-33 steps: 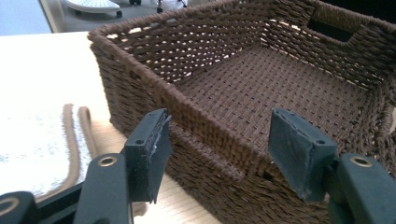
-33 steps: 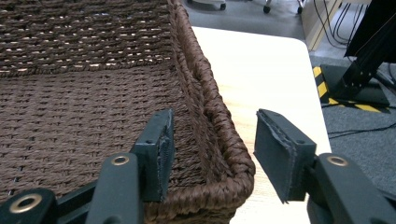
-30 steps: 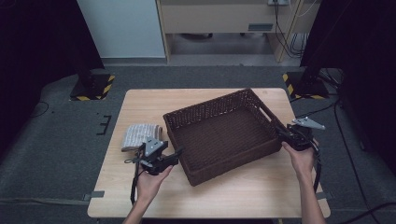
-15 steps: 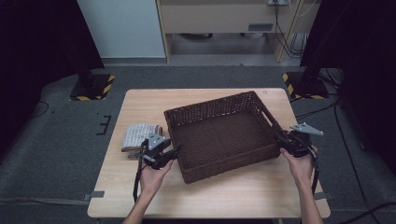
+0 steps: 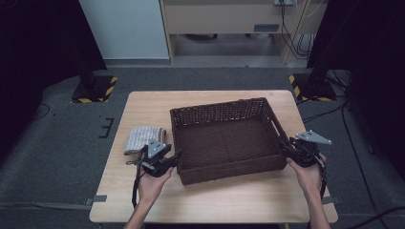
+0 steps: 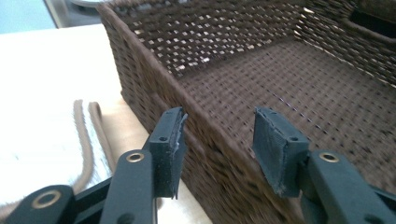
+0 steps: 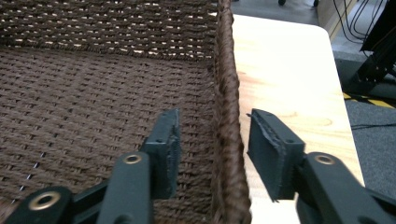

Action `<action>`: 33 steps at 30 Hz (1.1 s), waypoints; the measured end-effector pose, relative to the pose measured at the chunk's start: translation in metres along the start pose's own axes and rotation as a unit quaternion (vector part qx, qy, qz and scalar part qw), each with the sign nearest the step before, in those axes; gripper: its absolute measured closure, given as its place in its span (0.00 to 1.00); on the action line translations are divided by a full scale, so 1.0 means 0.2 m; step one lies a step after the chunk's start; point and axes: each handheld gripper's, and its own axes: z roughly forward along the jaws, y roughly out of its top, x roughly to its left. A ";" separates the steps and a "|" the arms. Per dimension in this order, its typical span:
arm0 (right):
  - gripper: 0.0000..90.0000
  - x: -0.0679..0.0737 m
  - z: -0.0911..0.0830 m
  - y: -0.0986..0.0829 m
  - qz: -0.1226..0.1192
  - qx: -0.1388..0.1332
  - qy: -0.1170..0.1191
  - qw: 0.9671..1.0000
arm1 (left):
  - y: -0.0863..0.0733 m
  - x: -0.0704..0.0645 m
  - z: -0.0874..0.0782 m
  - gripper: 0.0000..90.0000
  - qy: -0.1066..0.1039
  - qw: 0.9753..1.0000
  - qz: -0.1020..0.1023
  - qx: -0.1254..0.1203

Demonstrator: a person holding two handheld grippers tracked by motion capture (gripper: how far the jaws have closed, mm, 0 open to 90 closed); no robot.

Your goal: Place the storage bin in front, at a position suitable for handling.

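Since a second ago both grippers (image 5: 177,156) (image 5: 285,149) have squared the basket (image 5: 224,138), jaws now open astride its side walls, likely releasing.

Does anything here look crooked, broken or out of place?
Only a little. The basket sits slightly turned against the table edges. Both grippers, left and right, straddle its rim, jaws open. The folded cloth lies tidy beside it.

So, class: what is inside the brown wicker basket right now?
The basket holds no loose items; its woven floor lies bare. One of the left gripper's fingers and one of the right gripper's fingers reach inside the rim. The near wall hides the floor strip right behind it.
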 end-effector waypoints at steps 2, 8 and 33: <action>0.66 0.00 0.01 0.00 -0.001 0.002 0.000 1.000 | -0.02 -0.01 -0.01 0.59 -0.008 1.000 -0.003 -0.004; 0.81 0.01 0.00 -0.01 -0.016 0.018 -0.009 1.000 | -0.01 0.00 0.00 0.65 -0.010 1.000 -0.004 0.000; 0.78 0.09 -0.05 -0.03 -0.017 0.013 0.017 1.000 | 0.01 0.12 0.04 0.73 -0.001 1.000 -0.022 0.020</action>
